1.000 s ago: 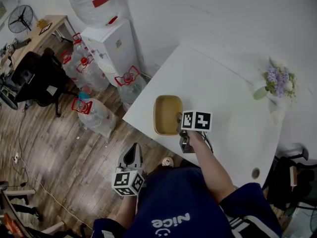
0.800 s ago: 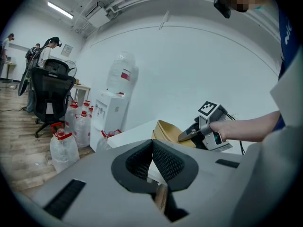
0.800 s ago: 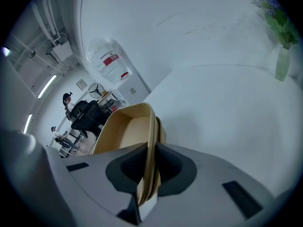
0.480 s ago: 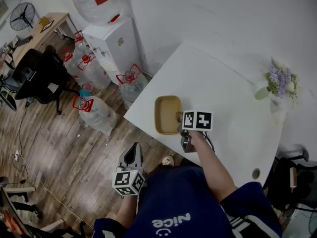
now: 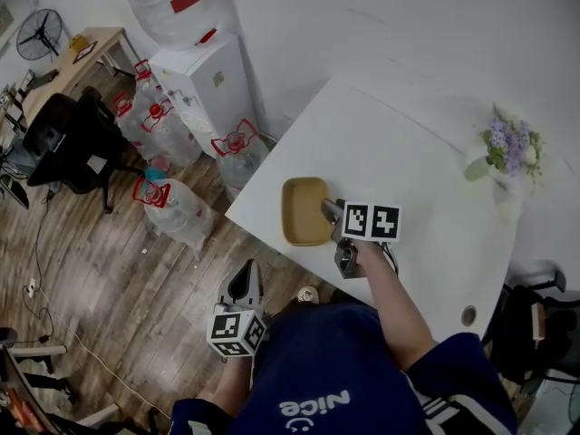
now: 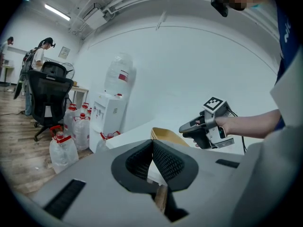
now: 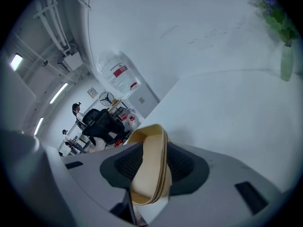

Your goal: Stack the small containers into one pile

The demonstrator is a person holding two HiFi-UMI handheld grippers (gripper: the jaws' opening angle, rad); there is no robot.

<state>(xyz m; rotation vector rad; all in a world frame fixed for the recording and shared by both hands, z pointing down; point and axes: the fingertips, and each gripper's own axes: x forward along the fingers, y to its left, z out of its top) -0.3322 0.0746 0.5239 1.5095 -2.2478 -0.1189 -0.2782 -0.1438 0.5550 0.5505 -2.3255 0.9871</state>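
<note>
Right now the right tool (image 5: 332, 212) is opening its jaws, with the nested tan containers (image 7: 150, 160) sitting loosely between its pads. I judge the pile is being released and the stacking is nearly done. Its own view is showing layered rims, while the head view is showing one tray just ahead on the table (image 5: 426, 207). Farther off, the left tool (image 6: 152, 162) is hanging closed and empty.
</note>
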